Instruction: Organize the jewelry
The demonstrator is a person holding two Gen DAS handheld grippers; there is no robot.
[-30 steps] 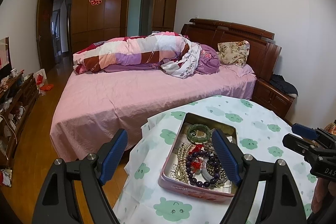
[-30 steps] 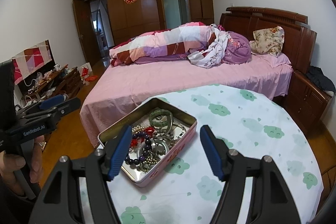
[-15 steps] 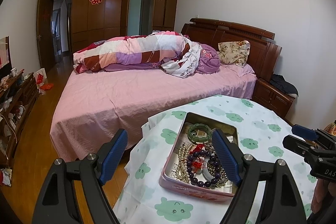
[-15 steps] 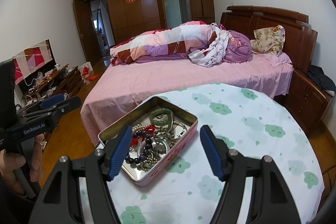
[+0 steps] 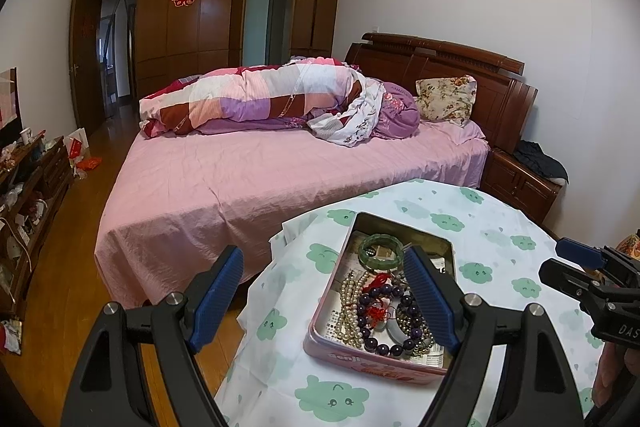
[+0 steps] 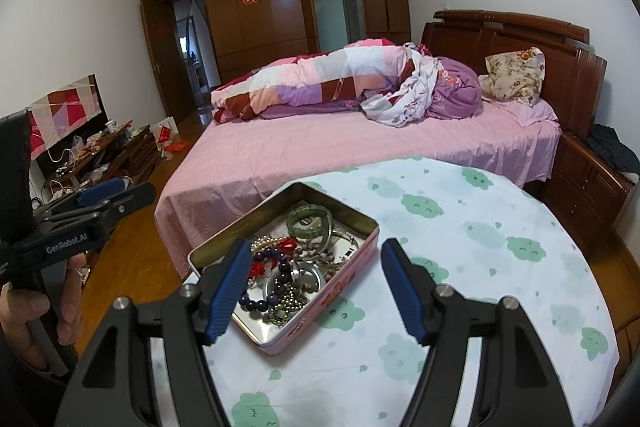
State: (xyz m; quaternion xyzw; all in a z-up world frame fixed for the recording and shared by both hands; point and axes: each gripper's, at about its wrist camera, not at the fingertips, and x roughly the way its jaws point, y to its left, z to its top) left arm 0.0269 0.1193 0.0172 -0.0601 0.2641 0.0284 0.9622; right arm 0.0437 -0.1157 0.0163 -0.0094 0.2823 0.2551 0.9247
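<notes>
A: What's closest in?

B: Both grippers, hovering over the table. The left gripper has its jaws spread wide, nothing between them. The right gripper is the same — jaws apart, holding nothing.

A: And the jewelry?

B: All in the tin, an open pink box on the table's cloud-print cloth, near its left edge. From the right wrist view the tin lies under and just past the left finger; from the left wrist view it sits under the right finger.

A: What's in it?

B: A tangle. Dark purple beads nearest, a pearl strand along one wall, red knots in the middle, and a green bangle at the far end. A metal ring lies among them too.

A: Beyond the table?

B: A bed with a pink sheet — a rolled quilt and a floral pillow on it. Behind that, a wardrobe against the far wall.
</notes>
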